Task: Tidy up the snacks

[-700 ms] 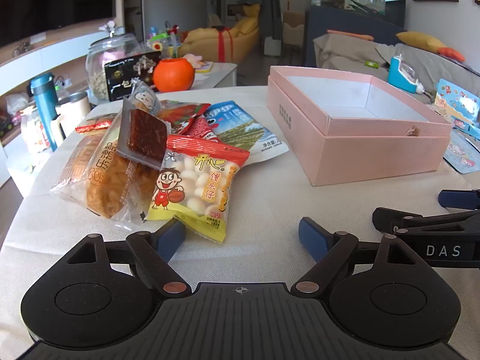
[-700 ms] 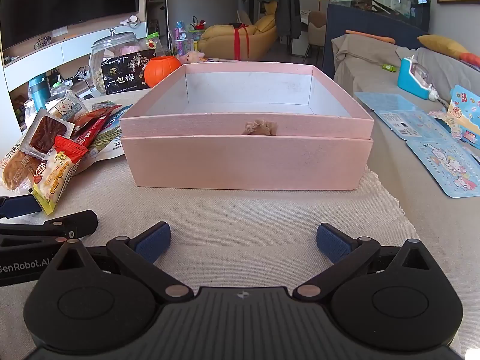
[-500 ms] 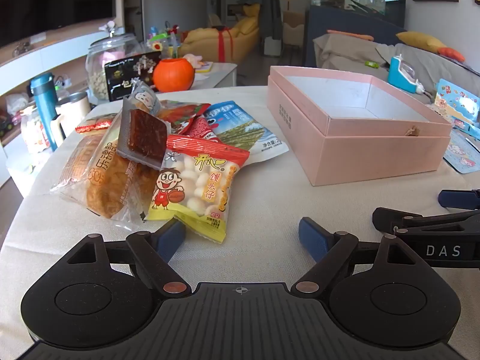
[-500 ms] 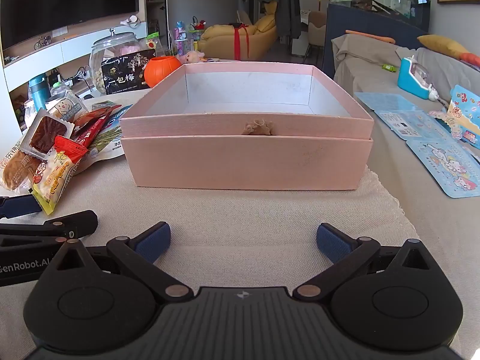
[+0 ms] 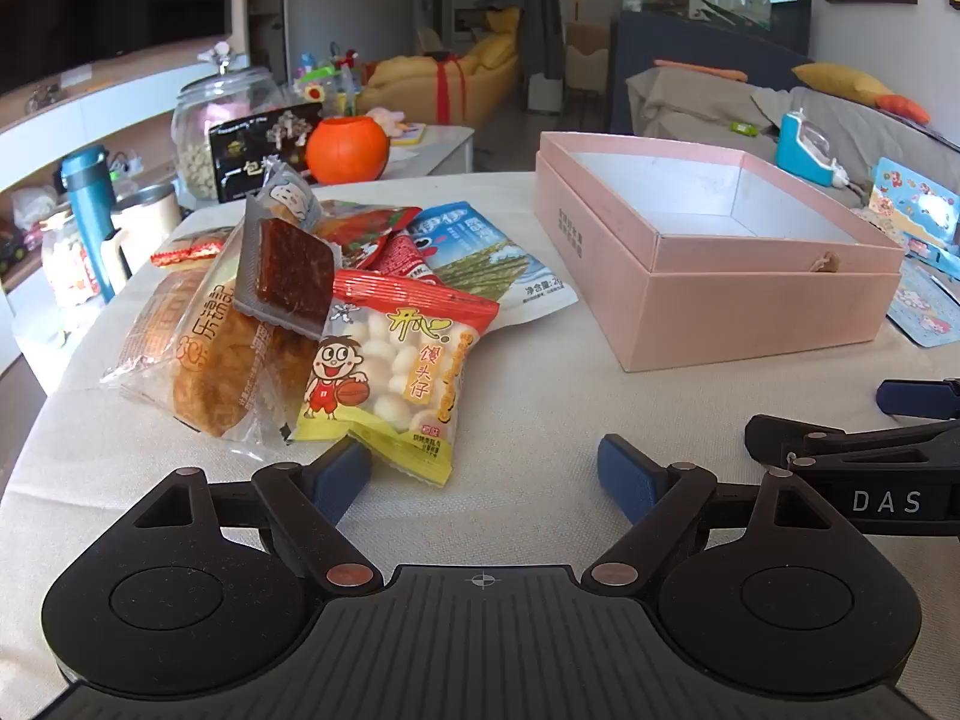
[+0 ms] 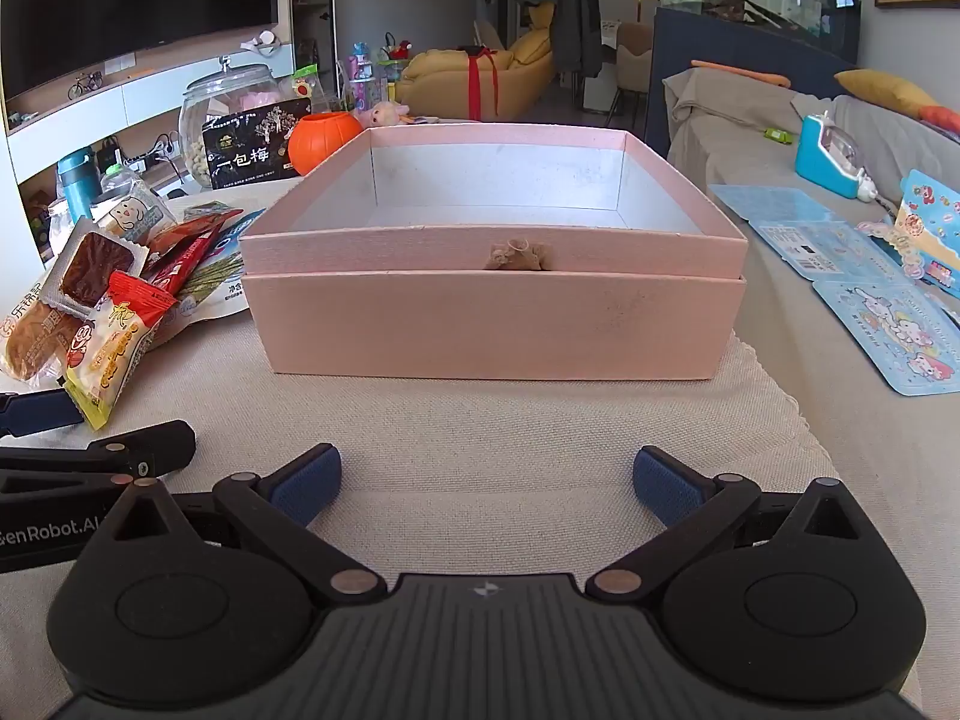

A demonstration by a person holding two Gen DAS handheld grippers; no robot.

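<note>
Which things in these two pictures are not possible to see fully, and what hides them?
- Pink cardboard box: right wrist view, its near wall hides the near floor.
- Clear-wrapped bread: left wrist view, the brown jelly pack and yellow bun-snack bag cover part.
- Blue seaweed packet: partly under the red wrappers.

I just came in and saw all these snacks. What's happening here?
A person is holding two grabber tools over a table to tidy up snacks. The left gripper is open and empty, right in front of the snack pile, nearest the yellow bag of little white puffs. The right gripper is open and empty too, facing the pink box. The box has nothing in it yet, so no snacks have been packed.
</note>
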